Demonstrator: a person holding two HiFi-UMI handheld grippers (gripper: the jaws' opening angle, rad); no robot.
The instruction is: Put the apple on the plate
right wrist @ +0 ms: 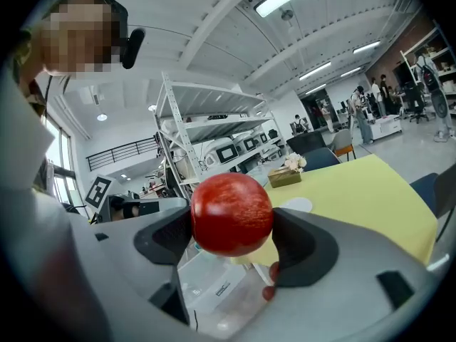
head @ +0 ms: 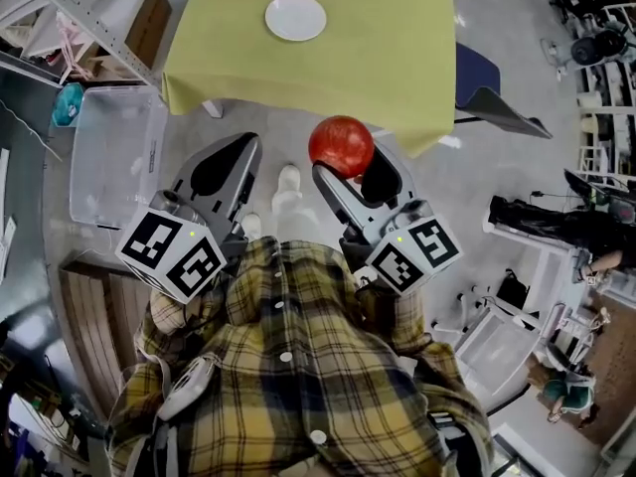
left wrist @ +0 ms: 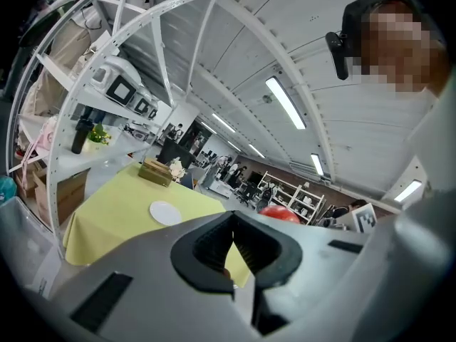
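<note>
head view: apple (head: 341, 145) sits clamped between the jaws of the right gripper (head: 350, 165), held in the air short of the near edge of the yellow table (head: 378, 68). the white plate (head: 295, 17) lies well beyond it on the cloth and is bare. the left gripper (head: 231, 162) hangs beside it, carrying nothing.

left gripper view: the jaws of the left gripper (left wrist: 234, 244) are pressed nearly together, with nothing between the pads. the apple (left wrist: 279, 213) shows to the right, and the plate (left wrist: 165, 212) on the table (left wrist: 114, 205) ahead.

right gripper view: the right gripper (right wrist: 235, 242) pinches the apple (right wrist: 231, 214) across its widest part, one pad on each flank. the plate (right wrist: 298, 204) lies behind it.

handling: judged firm, round and smooth-skinned, moderately heavy. the glossy skin may slip or rotate under light pressure, and excess force would likely bruise it. keep the hold on the equator, and release low over the plate to limit rolling.
</note>
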